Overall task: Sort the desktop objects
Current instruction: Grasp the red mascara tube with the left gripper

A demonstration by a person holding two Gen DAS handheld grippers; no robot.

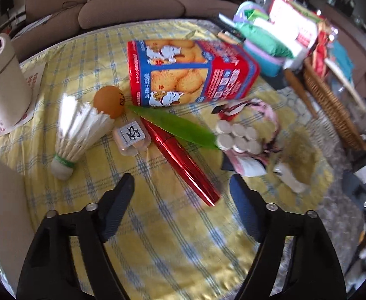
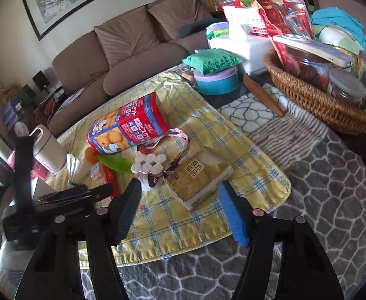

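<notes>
Both tongs gape wide, empty: the left tongs at lower centre over the glossy red metallic tube, the right tongs before the tan tissue pack.

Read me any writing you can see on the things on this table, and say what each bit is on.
"原木纯品", on the tan tissue pack.
"和風ビスケット", on the red biscuit tin; its smaller print is too blurred to read.
Black marks on the orange ping-pong ball: unreadable.
Logo on the small clear case: not legible.
</notes>
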